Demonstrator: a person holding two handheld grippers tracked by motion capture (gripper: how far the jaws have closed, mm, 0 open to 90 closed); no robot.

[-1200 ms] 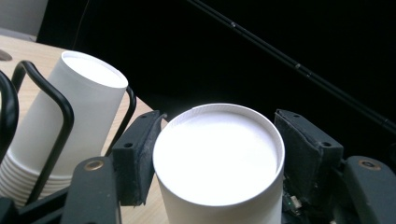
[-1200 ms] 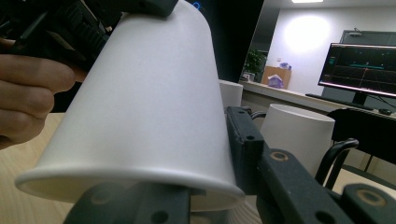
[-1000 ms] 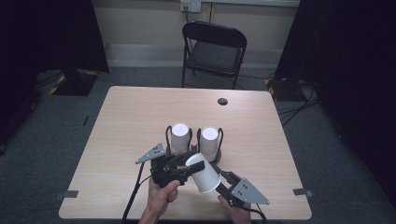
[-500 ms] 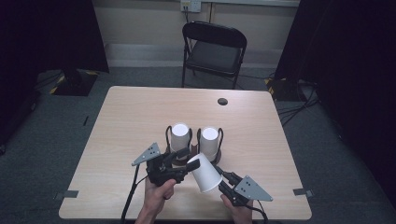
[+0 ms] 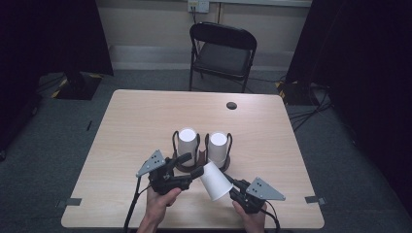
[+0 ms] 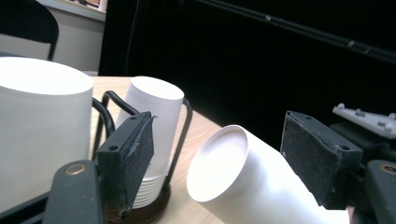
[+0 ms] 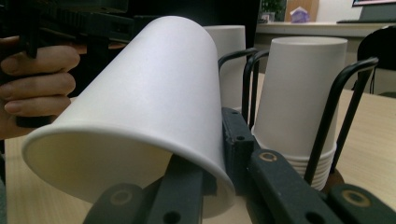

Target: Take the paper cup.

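Observation:
A single white paper cup [image 5: 216, 180] lies tilted, its closed bottom toward my left gripper [image 5: 190, 165]. My right gripper [image 5: 233, 187] is shut on its rim, one jaw inside the mouth and one outside [image 7: 212, 163]. The left gripper's jaws have just been opening. They stand apart with the cup's bottom end [image 6: 247, 182] between them, and the left pad [image 6: 133, 158] is clear of it. Behind stand two upside-down stacks of white cups [image 5: 187, 141] [image 5: 217, 148] in black wire holders [image 5: 175, 141].
The wooden table [image 5: 136, 121] has a small dark round spot [image 5: 231, 105] at its far right. A black folding chair [image 5: 221, 53] stands beyond the far edge. The cup stacks [image 7: 299, 93] sit close in front of both grippers.
The left gripper's jaws have spread away from the cup's bottom end. The cup has shifted slightly right with the right gripper, which keeps its grip on the rim.

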